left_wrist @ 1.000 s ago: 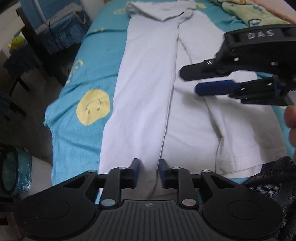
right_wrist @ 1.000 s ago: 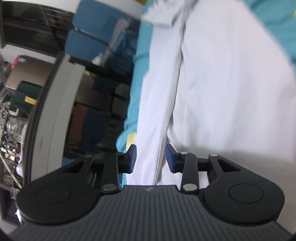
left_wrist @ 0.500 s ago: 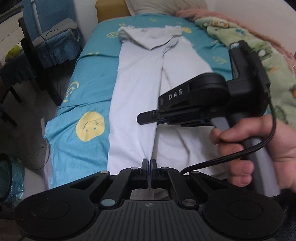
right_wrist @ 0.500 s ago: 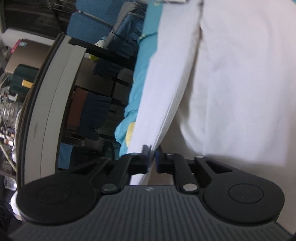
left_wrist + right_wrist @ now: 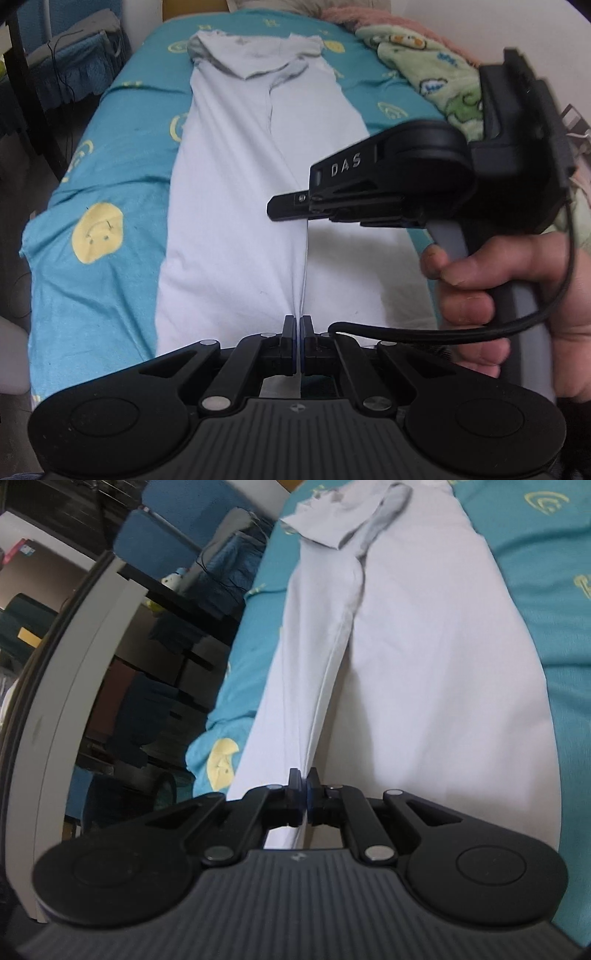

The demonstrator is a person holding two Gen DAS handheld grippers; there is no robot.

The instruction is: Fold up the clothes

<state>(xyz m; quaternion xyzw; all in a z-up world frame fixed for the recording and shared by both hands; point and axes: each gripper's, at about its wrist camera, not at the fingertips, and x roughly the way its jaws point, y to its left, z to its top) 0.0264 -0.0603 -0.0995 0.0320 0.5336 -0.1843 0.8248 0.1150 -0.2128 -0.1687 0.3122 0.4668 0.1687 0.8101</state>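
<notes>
A teal smiley-print bedsheet (image 5: pixel 110 177) carries the white garment (image 5: pixel 229 221) — green blanket (image 5: pixel 436 66) beyond its right side. Left gripper (image 5: pixel 296 325) and right gripper (image 5: pixel 304 779) each pinch its raised fold, jaws closed.

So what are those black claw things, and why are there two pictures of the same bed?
Those are grabbing tools that a person holds, one in each hand. Each has two fingers that pinch, and a small camera that looks out along them. That makes two pictures: one from the left tool, one from the right tool.

In the left tool's picture you also see the right tool from the side, with the person's hand round its grey handle.

On the turquoise bedsheet with yellow smiley faces lies a long white garment, spread flat, its far end folded over. A green patterned blanket lies at the bed's edge.

Both tools are pinched shut on the same raised fold of the white cloth, the left one at the end nearest the camera. It looks like they are about to fold it.
</notes>
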